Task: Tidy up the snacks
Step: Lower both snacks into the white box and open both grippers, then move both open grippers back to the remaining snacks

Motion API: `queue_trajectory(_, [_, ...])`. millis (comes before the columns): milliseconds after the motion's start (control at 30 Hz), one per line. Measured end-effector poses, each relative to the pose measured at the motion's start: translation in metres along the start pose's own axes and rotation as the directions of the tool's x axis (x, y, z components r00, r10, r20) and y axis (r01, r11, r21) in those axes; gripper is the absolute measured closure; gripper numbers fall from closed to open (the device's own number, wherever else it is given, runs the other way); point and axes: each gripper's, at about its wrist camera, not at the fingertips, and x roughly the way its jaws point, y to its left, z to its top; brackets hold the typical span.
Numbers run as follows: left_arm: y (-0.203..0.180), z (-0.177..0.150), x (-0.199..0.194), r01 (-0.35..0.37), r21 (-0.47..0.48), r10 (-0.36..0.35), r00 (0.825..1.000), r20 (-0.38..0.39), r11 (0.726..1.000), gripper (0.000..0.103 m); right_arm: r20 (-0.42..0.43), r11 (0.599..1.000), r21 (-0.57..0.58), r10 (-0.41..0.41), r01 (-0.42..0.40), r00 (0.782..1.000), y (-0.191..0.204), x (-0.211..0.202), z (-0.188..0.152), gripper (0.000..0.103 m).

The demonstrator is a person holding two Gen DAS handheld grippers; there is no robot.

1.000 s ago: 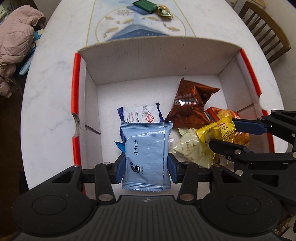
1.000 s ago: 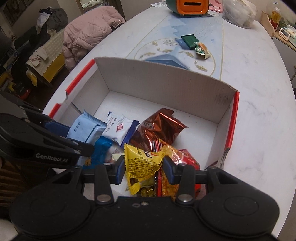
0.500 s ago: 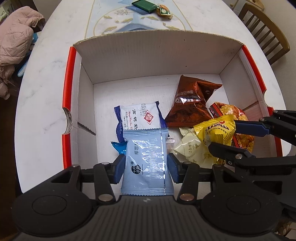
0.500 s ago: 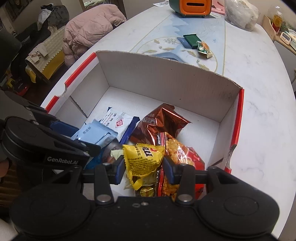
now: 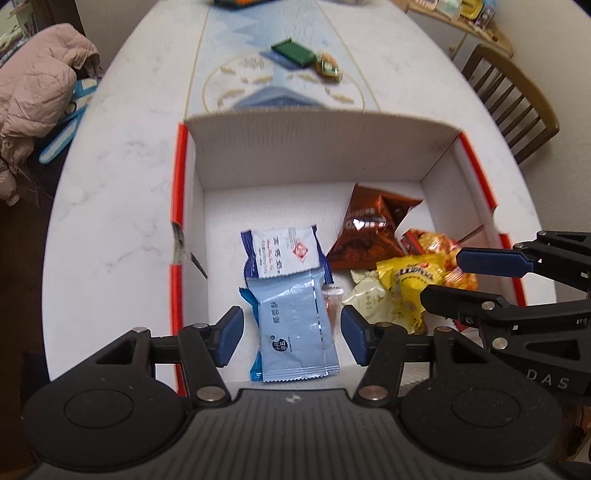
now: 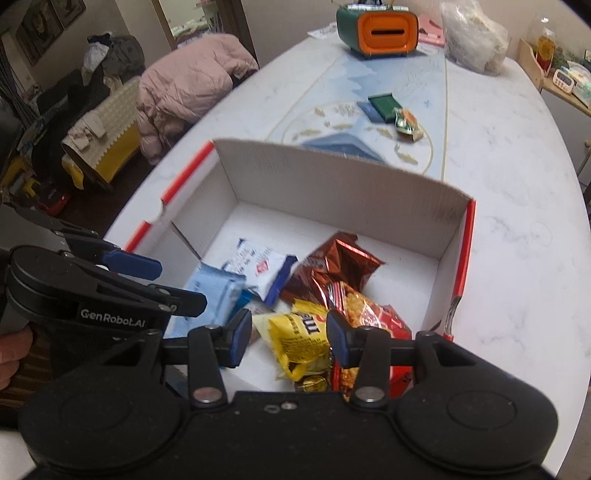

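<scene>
Your left hand-held gripper [image 5: 291, 334] stands spread wide around the light blue packet [image 5: 295, 328], which lies loose in the cardboard box [image 5: 317, 147] on the counter [image 5: 122, 177]. Your right hand-held gripper [image 6: 284, 338] gapes too, its pads clear of the yellow candy bag [image 6: 301, 338] lying in the box.

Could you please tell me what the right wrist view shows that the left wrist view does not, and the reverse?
Only the right wrist view shows the orange and green box and the clear bag at the table's far end. Only the left wrist view shows the wooden chair. Both show the cardboard box, the light blue packet, the yellow packet and the pink jacket.
</scene>
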Motion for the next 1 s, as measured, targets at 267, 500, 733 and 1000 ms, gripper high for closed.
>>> queue_trajectory(267, [0.002, 0.0, -0.041, 0.017, 0.017, -0.018, 0.994, 0.104, 1.0, 0.042, 0.091, 1.0, 0.003, 0.014, -0.014, 0.996, 0.009, -0.031, 0.011, 0.055])
queue_trajectory(500, [-0.002, 0.009, -0.069, 0.005, 0.039, -0.011, 0.985, 0.173, 0.999, 0.039, 0.165, 1.0, -0.013, -0.001, 0.003, 0.986, 0.011, -0.055, 0.025, 0.045])
queue_trajectory(733, [-0.003, 0.042, -0.089, -0.005, 0.044, -0.005, 0.975, 0.22, 0.999, 0.037, 0.214, 0.999, -0.041, -0.027, 0.036, 0.976, 0.002, -0.073, 0.053, 0.007])
queue_trajectory(1000, [-0.008, 0.107, -0.106, -0.029, 0.026, 0.02, 0.962, 0.274, 0.999, 0.029, 0.269, 0.994, -0.086, -0.04, 0.065, 0.962, -0.024, -0.09, 0.101, 0.001])
